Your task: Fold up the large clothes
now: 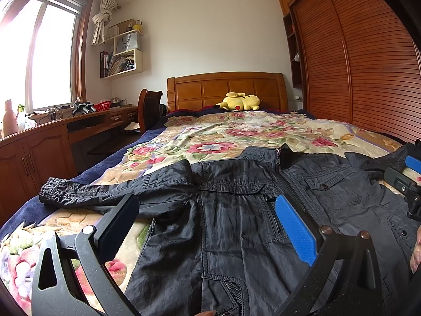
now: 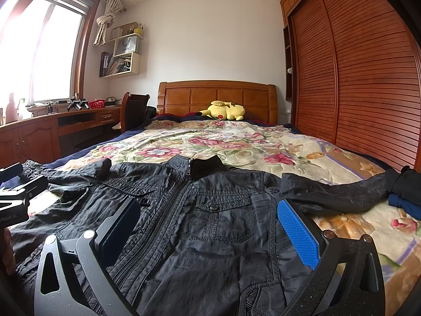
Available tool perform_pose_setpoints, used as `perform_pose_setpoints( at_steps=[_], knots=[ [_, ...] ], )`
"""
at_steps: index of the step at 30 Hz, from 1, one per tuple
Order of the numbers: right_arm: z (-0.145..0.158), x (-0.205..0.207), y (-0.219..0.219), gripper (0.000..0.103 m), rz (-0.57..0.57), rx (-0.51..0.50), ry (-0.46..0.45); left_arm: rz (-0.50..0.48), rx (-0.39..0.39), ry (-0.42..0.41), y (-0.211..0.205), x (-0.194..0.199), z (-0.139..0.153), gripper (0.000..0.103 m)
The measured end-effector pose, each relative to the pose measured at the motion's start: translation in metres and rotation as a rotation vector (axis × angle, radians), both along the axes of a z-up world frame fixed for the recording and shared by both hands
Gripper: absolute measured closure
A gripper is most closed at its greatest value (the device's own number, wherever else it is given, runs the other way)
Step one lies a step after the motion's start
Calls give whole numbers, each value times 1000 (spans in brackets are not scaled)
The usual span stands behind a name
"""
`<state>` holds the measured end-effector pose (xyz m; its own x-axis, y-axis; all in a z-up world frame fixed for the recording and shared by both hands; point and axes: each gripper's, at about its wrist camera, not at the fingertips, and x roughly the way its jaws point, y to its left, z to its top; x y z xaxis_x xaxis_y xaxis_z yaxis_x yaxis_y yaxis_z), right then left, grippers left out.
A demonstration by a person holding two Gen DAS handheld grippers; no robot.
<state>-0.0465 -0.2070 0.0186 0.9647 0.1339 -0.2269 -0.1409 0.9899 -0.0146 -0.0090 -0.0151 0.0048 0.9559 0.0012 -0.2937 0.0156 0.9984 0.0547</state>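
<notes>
We see the jacket flat on the bed — zipped, sleeves out. Left gripper and right gripper hover over it — fingers spread, empty.

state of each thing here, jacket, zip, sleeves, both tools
jacket: spread flat, front up, unfolded
zip: closed to the collar
left sleeve: stretched outward
right sleeve: stretched outward
left tool: open, empty
right tool: open, empty
</notes>
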Motion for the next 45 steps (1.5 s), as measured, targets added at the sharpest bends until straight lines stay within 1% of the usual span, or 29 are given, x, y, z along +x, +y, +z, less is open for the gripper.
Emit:
perform_pose_setpoints(
  at_steps=[7,11,15,20,24,27,35,42,45],
  knots=[
    [0,0,0,0,1,-1,2,-4,-2,2,0,0,0,0],
    [4,2,-1,0,5,-10,3,-19,-7,11,5,1,7,0],
    [10,-1,5,0,10,-32,-8,3,54,23,15,5,15,0],
    [22,-5,19,0,81,-28,-12,18,71,72,44,10,17,0],
    [29,-3,29,0,144,-22,-2,42,115,88,66,12,14,0],
    [31,0,38,0,185,-37,5,51,137,100,84,13,13,0],
    [35,15,67,0,297,-70,27,42,126,124,132,20,15,0],
    [37,25,88,0,390,-83,70,56,160,181,174,31,6,0],
    [35,38,89,0,434,-85,107,37,137,219,197,37,0,0]
  ],
)
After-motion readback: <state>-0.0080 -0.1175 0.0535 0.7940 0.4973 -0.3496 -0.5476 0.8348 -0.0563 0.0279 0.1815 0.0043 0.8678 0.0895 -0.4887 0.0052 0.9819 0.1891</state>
